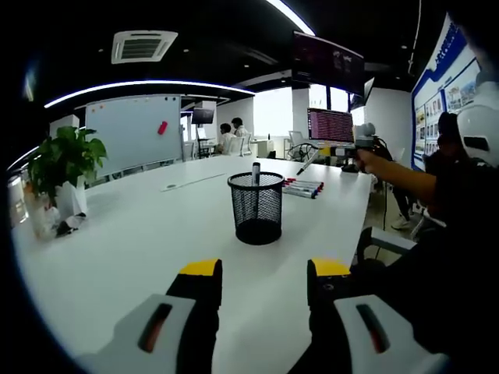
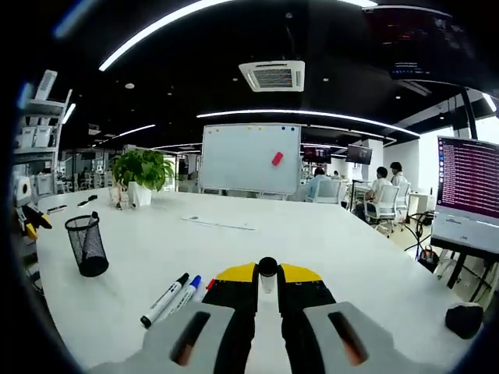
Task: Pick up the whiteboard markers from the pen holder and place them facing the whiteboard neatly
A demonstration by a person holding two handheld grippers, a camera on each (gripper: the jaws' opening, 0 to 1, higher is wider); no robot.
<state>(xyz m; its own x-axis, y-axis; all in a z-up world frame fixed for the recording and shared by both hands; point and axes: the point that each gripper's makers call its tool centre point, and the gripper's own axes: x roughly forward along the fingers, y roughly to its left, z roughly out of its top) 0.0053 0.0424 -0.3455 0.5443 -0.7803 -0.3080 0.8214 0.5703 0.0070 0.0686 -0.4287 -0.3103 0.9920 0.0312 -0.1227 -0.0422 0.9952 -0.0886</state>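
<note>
whiteboard marker point(image 2: 267, 274) black-capped, clamped in right claw point(image 2: 267, 282), left claw point(image 1: 261, 274) spread, empty

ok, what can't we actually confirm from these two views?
- Left gripper view: mesh pen holder hides all but one marker's tip; count inside unknown.
- Left gripper view: markers on the table too small to count or tell cap direction.
- Right gripper view: the right gripper covers the held marker apart from its end; colour unknown.
- Right gripper view: whiteboard too far to read.
</note>
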